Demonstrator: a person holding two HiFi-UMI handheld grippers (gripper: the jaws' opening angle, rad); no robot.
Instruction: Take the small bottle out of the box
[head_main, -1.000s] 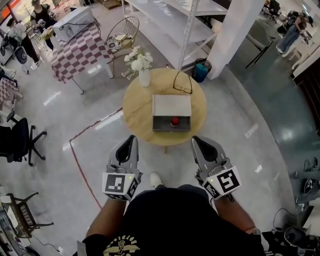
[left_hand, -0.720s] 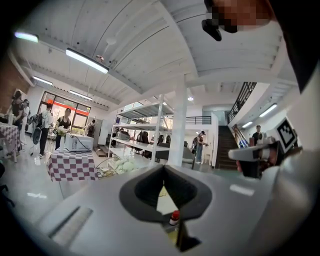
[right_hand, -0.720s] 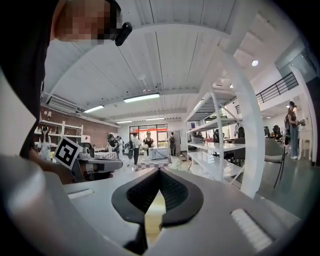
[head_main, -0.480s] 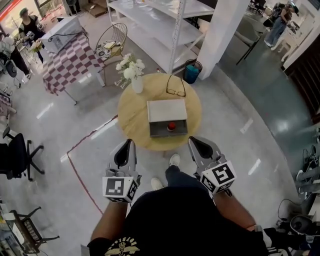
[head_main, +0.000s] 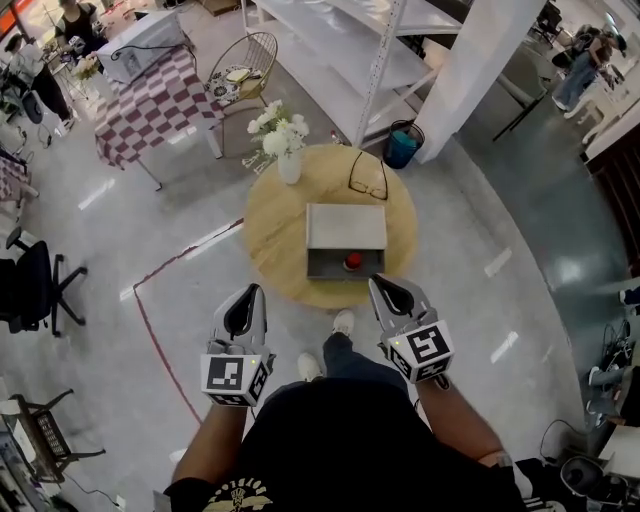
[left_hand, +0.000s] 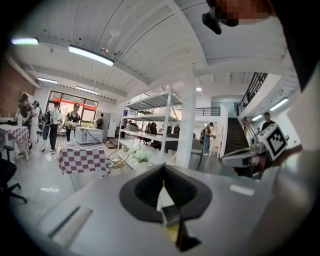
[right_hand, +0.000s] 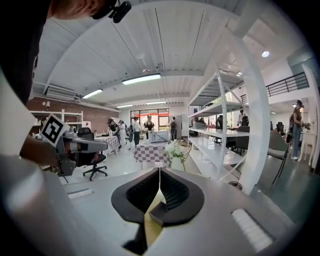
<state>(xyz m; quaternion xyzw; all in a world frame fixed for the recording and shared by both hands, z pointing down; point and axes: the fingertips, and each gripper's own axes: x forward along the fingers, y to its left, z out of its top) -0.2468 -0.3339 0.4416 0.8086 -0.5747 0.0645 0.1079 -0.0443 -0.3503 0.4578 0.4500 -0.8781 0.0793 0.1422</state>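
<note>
Landmark: round wooden table (head_main: 270, 225).

Box (head_main: 345, 222): grey, with a pale flat top. It sits at the table's middle, and its open front faces the table's near rim.

Small bottle (head_main: 352, 262): only its red top shows. It stands inside the box's open front, over the near half of the table. Nothing touches it.

Left gripper (head_main: 253, 292): it is held off the table's near-left rim, clear of the tabletop and pointing toward it. Its own view shows the jaws (left_hand: 163, 186) pressed together with nothing between them.

Right gripper (head_main: 377, 283): its tip overlaps the table's near-right rim in the head view, just short of the box. Its own view shows the jaws (right_hand: 159, 186) closed tip to tip and empty.

Other items on the table: a pair of glasses (head_main: 368, 178) lies on the far half, and a white vase of white flowers (head_main: 285, 148) stands at the far-left rim.

Beyond the table: a teal bin (head_main: 402, 143) stands on the floor just past the far-right rim. A table under a checked cloth (head_main: 150, 100) stands well off to the far left.
</note>
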